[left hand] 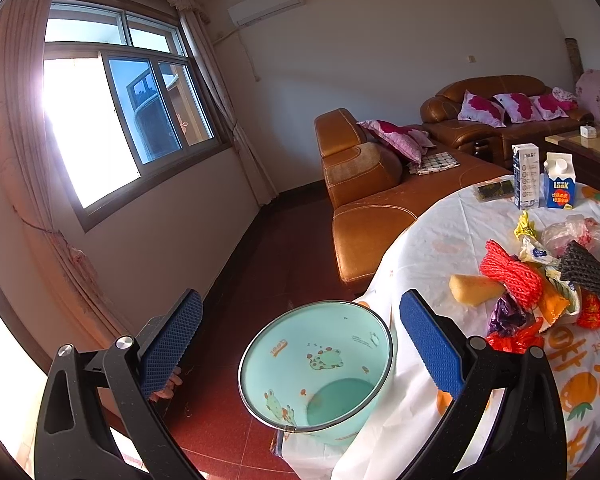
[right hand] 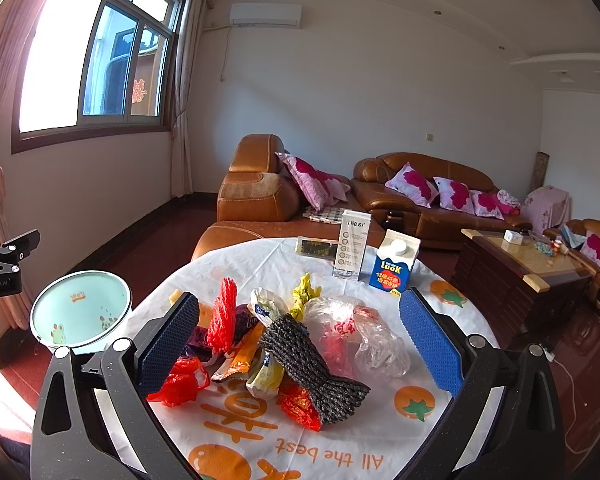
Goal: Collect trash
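left wrist view: left gripper (left hand: 300, 344) spread wide, pinching nothing, blue pads either side of the bin (left hand: 316, 364). bin mint green with cartoon frogs, standing on the red floor just beside the table (left hand: 440, 232) edge, mouth facing up, inside bare. on the table, right of the bin: trash pile (left hand: 548, 280) with a red net (left hand: 512, 276), a grey net (left hand: 592, 276), a clear bag (left hand: 580, 236), a yellow wedge (left hand: 474, 289) nearest the bin, purple and orange wrappers below the red net. beyond the pile, near the far table edge: tall carton (left hand: 526, 176) and blue carton (left hand: 560, 186) side by side, upright, with a dark packet (left hand: 494, 191) lying flat on the side toward the bin. behind the table, brown sofa (left hand: 380, 184) with pink cushions.

right wrist view: right gripper (right hand: 300, 344) spread wide, holding nothing, hovering over the trash pile (right hand: 292, 344) with the pile between its pads. grey net (right hand: 312, 364) in the pile's middle, red net (right hand: 224, 316) on the side toward the bin (right hand: 80, 308), clear bag (right hand: 360, 336) on the opposite side, red bag (right hand: 180, 384) at the near edge. bin left of the table (right hand: 380, 440), off its edge, well apart from the pile. part of the left gripper (right hand: 4, 264) beside the bin. blue carton (right hand: 394, 264), tall carton (right hand: 352, 244) and dark packet (right hand: 316, 247) upright or flat beyond the pile.
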`<state>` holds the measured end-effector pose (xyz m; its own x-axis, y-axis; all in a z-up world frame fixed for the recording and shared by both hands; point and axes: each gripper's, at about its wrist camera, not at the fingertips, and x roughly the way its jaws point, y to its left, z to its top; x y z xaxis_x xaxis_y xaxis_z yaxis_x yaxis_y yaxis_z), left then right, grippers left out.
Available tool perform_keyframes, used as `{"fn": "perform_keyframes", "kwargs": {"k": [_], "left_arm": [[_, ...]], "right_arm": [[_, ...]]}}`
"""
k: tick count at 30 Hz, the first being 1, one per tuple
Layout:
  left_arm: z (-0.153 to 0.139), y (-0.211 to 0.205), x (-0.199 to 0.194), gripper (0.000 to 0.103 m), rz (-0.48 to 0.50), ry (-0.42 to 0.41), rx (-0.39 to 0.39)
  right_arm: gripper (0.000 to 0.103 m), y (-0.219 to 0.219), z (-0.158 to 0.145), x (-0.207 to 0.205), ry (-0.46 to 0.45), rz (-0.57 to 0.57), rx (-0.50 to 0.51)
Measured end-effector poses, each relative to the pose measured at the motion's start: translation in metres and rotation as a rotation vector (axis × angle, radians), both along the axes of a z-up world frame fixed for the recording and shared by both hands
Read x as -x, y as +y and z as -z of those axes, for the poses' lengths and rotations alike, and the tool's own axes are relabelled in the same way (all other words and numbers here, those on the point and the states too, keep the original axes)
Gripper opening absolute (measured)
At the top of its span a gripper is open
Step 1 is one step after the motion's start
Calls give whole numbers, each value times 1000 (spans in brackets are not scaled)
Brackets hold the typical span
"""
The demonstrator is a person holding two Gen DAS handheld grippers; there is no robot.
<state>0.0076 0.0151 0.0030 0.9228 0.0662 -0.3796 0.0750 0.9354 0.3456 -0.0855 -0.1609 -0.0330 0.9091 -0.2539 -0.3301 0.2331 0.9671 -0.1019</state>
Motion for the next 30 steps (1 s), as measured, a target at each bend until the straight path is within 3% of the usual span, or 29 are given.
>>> {"fn": "perform_keyframes", "kwargs": {"k": [22, 30], "left_arm": [[3, 2, -3, 97, -6, 7, -5], [28, -22, -1, 97, 51, 61, -42]], "right_arm": [[98, 2, 3, 0, 4, 9, -1], [98, -31, 39, -2, 42, 94, 15]]}}
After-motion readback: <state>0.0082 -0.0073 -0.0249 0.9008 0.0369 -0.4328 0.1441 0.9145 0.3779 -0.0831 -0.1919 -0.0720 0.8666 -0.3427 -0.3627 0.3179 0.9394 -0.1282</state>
